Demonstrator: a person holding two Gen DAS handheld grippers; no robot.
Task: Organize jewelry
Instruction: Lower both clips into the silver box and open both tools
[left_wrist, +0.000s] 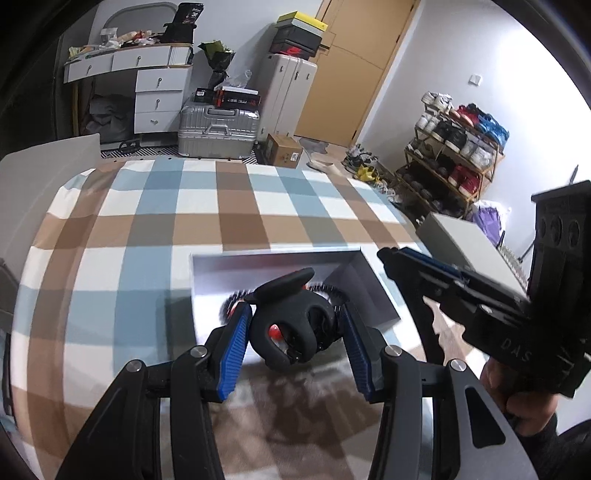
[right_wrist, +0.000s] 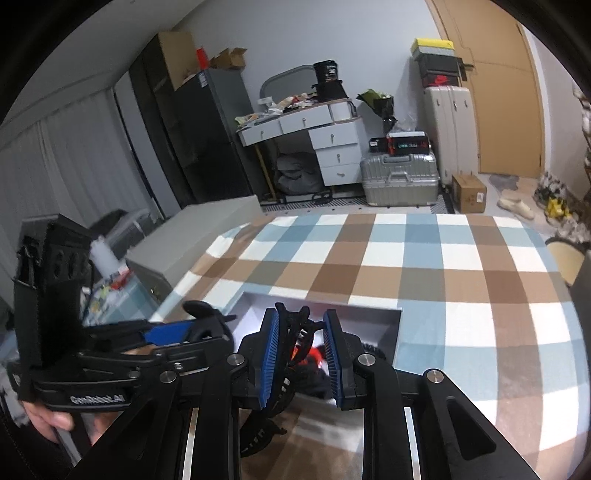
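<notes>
A: Where's the clip?

B: Two of them, I think. The left gripper (left_wrist: 295, 347) has a black claw clip (left_wrist: 291, 321) sitting between its blue fingers (left_wrist: 234, 350), above the near end of the grey box (left_wrist: 373, 280). The fingers stand apart and I can't tell if either pad is pressing on it. The right gripper (right_wrist: 301, 354) has a second black, toothed clip (right_wrist: 291, 325) against its left finger (right_wrist: 269, 354), over the same box (right_wrist: 388, 314) on the checked surface (right_wrist: 443, 266); fingers apart there too — touching or gripping, I cannot tell.

A: How will they handle?

B: Light, stiff plastic, I'd judge — smooth curved backs that could slip out of flat pads, and thin teeth that could snap if squeezed across. I'd take hold on the broad body near the hinge, not on the teeth or the thumb tabs, since pressing the tabs would spring it open.

A: Anything else in the box?

B: Something red-orange (left_wrist: 275, 329) and a dark, bristly piece (left_wrist: 332, 290); too blurred to name.

A: Any writing?

B: "GenRobot.AI" on the left gripper body (right_wrist: 98, 398) in the right view, and "DAS" on the right gripper body (left_wrist: 517, 350) in the left view. Red-and-black shoeboxes (right_wrist: 439, 79) carry a swoosh — Nike, it looks like. Other labels are too small.
</notes>
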